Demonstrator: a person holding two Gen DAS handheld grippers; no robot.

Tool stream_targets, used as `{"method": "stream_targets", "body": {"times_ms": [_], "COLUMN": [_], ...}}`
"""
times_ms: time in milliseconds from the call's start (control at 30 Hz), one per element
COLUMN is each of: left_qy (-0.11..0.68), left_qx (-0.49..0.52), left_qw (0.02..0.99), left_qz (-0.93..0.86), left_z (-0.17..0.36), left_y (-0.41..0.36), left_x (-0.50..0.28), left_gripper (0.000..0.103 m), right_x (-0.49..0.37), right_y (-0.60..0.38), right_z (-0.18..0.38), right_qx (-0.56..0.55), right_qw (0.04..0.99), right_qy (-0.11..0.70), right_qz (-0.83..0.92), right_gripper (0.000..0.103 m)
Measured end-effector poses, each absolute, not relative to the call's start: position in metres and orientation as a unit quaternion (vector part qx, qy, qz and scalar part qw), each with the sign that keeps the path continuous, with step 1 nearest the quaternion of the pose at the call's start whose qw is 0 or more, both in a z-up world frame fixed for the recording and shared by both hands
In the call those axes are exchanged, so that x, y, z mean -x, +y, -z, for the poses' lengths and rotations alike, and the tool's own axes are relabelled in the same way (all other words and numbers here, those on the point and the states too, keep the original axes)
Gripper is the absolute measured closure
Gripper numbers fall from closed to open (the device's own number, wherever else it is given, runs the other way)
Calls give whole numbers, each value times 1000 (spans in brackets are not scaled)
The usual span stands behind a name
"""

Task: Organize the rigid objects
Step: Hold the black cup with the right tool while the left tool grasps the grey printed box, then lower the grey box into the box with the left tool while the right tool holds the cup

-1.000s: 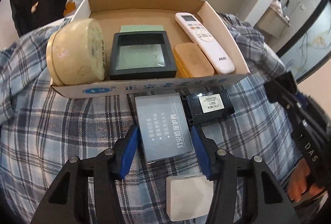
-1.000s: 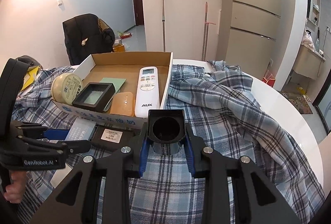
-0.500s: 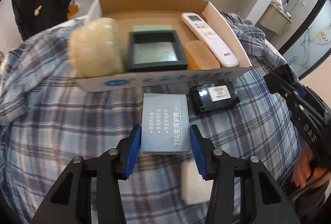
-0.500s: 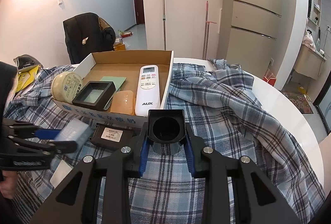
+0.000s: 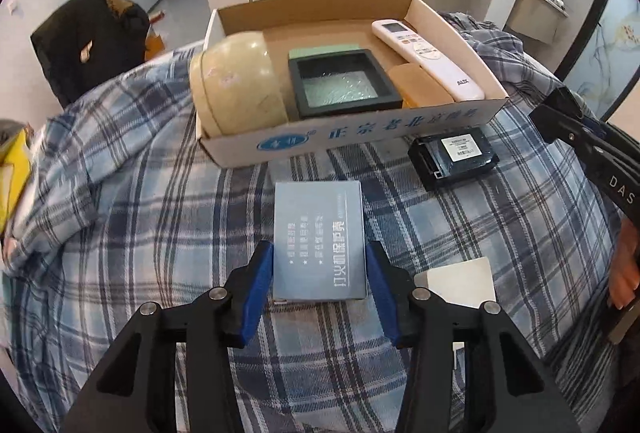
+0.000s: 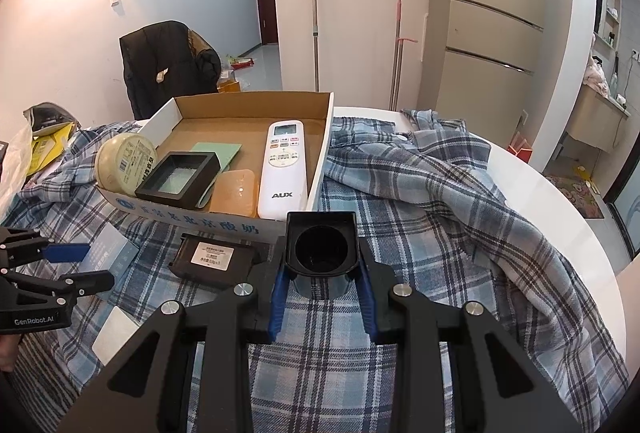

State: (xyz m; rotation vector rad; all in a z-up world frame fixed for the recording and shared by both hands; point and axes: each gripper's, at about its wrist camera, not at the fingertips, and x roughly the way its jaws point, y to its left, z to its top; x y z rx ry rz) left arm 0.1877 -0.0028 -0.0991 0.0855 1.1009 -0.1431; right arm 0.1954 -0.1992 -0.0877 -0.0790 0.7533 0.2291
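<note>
blue box [image 5: 320, 239] near cardboard tray [image 5: 360, 137] front edge

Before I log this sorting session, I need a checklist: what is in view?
Cardboard box: 1, brown and white, on the plaid cloth.
Round tin: 1, cream, box's left end.
Square tray: 1, black, box middle.
Green card: 1, under the tray.
Orange case: 1, in the box.
AUX remote: 1, white, box's right side.
Black pack: 1, before the box.
White card: 1, on the cloth.
Plaid cloth: 1, blue, over the table.
Left tool: grips a grey-blue packet.
Right tool: grips a black cup.
</note>
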Motion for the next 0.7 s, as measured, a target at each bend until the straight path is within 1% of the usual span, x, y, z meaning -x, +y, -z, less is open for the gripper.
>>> {"method": "stream_targets", "body": {"times_ms": [33,67,233,267,300,333,467,700], "left_qy": [523,524,531,535,538,533,526,499], "left_qx": [-40,-36,-43,-43,-36,-30,-8,-3], "left_qw": [849,848,843,842,840,843,849,865], "left_qz": [66,66,67,62,63,63,58,51], "left_z": [100,100,107,110,112,111,103,80], "left_y": [-4,-4,-7,-6,-4,-1,12,27], "left_x": [-190,-193,-205,-207,-208,-208,-204,-184], "left_gripper": [45,43,43,48,48,54,54,54], "right_x": [-196,-196,-197,-197,-197,-197,-196,-196], "right_y": [-199,-199,-200,-199,-200,-200,-200,-199], "right_z": [88,88,89,88,88,87,87,87], "right_qx": [38,37,35,34,34,33,33,33], "right_qw": [922,922,921,921,921,922,922,922], "right_qy": [368,369,371,371,370,370,369,370], "right_qz": [-112,-112,-113,-113,-113,-113,-115,-113], "right_gripper": [74,74,74,74,74,74,74,74]}}
